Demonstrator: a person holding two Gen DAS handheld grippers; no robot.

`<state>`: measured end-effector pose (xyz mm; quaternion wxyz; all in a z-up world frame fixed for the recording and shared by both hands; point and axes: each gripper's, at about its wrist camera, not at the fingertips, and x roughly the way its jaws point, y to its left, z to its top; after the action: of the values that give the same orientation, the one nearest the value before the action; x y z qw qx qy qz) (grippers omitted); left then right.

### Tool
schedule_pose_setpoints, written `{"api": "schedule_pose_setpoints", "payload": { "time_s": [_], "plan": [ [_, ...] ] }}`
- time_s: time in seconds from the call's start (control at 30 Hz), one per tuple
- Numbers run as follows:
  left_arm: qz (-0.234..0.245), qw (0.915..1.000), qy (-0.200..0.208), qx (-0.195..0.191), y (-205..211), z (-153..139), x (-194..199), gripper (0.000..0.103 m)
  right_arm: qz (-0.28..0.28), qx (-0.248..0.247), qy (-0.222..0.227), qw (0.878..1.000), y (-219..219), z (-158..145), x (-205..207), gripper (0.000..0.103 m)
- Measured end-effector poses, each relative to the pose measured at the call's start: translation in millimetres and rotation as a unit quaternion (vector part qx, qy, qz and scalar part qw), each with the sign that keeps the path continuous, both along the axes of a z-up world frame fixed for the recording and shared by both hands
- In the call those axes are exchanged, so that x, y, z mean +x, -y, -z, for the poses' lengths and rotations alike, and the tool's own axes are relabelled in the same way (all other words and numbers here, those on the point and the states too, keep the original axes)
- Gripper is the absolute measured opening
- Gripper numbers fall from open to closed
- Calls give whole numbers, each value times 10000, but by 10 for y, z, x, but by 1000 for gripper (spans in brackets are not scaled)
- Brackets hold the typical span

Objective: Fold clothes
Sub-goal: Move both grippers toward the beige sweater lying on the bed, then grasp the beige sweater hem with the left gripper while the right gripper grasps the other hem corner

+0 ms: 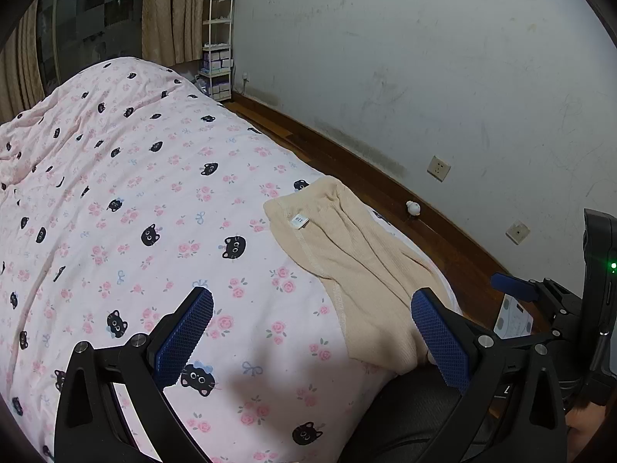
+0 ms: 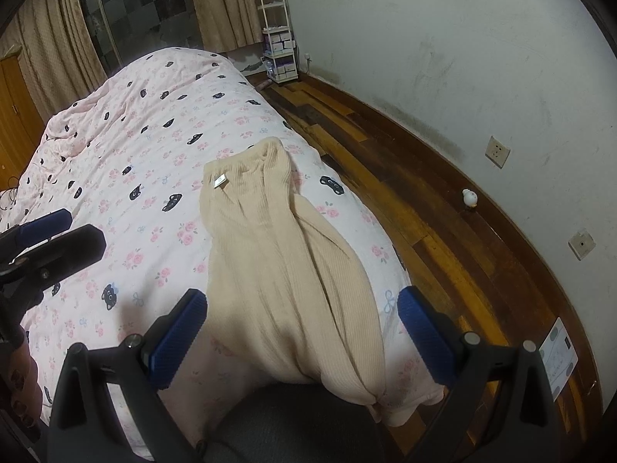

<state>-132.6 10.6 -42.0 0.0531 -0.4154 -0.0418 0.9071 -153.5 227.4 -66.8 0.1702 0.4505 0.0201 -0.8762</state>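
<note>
Lying lengthwise along the right edge of the bed point(image 2: 115, 123), the beige ribbed garment point(image 2: 277, 262) runs its long axis from the near end toward the far window, its hemmed end with a small white tag point(image 2: 220, 181) pointing away and its bunched lower end spilling over the near corner of the mattress. It rests on a pink quilt printed with black cat faces and roses, with the wooden floor point(image 2: 424, 208) just beside it on the right. Both tools hover above the near end of the bed: the left gripper point(image 1: 312, 339) has its blue pads spread wide, empty, over the quilt just left of the garment, and the right gripper point(image 2: 300, 332) is likewise spread wide, its fingers straddling the garment's near part without pinching it. Along the wall sit a small white figurine point(image 2: 470, 197) on the skirting, two wall sockets, and a white paper card point(image 2: 559, 355) on the floor. At the far corner stands a white wire shelf point(image 2: 277, 31) by the beige curtains point(image 2: 223, 4).
</note>
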Motion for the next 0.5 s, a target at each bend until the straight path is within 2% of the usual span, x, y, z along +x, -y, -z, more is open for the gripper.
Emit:
{"api": "schedule_pose_setpoints", "payload": {
  "time_s": [0.23, 0.5],
  "plan": [
    [4, 10000, 38, -2, 4, 56, -84, 102, 4, 15, 14, 10000, 27, 34, -59, 101],
    [59, 9994, 297, -148, 9, 344, -373, 102, -54, -74, 160, 9998, 75, 215, -226, 101]
  ]
}}
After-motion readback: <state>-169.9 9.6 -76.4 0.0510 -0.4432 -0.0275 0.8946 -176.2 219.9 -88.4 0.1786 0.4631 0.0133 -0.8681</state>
